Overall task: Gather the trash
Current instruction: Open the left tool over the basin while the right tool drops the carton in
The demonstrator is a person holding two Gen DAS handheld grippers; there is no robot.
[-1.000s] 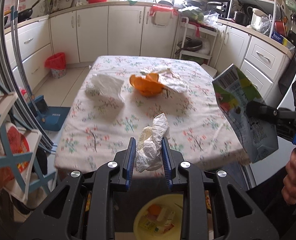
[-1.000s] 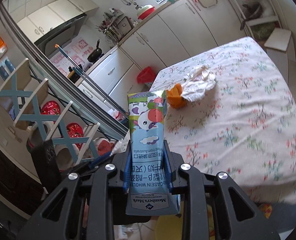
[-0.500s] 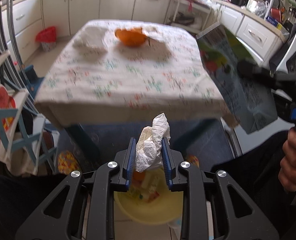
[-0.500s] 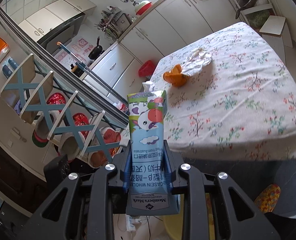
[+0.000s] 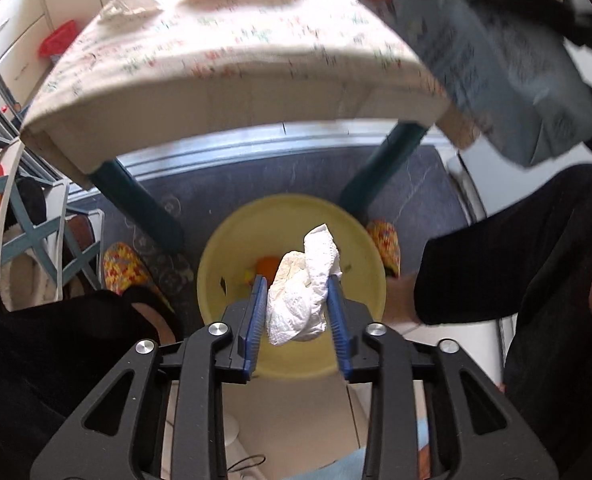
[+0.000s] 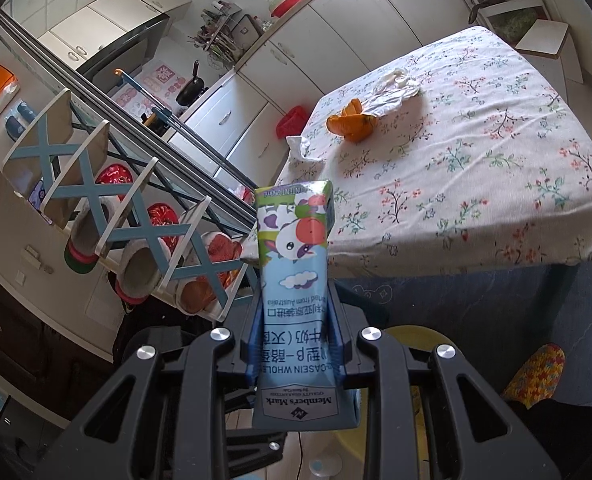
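Note:
My left gripper (image 5: 296, 292) is shut on a crumpled white tissue (image 5: 302, 292) and holds it right above a yellow trash bin (image 5: 360, 248) on the floor in front of the table. The bin holds some orange scraps. My right gripper (image 6: 293, 316) is shut on a blue milk carton (image 6: 293, 280), held upside down; the carton also shows blurred at the upper right of the left wrist view (image 5: 476, 48). On the flowered table (image 6: 476, 168) lie an orange peel (image 6: 352, 124), a white wrapper (image 6: 394, 88) and another tissue (image 6: 300, 146).
Teal table legs (image 5: 143, 204) stand just behind the bin on a dark blue mat (image 5: 296, 176). Colourful slippers (image 5: 121, 266) lie beside the bin. A blue-and-white shoe rack (image 6: 107, 200) stands left of the table. White kitchen cabinets (image 6: 336, 36) line the far wall.
My left gripper has tilted down and moved over the yellow bin with the tissue still in it. The right gripper with the carton has lowered slightly toward the table's near edge.

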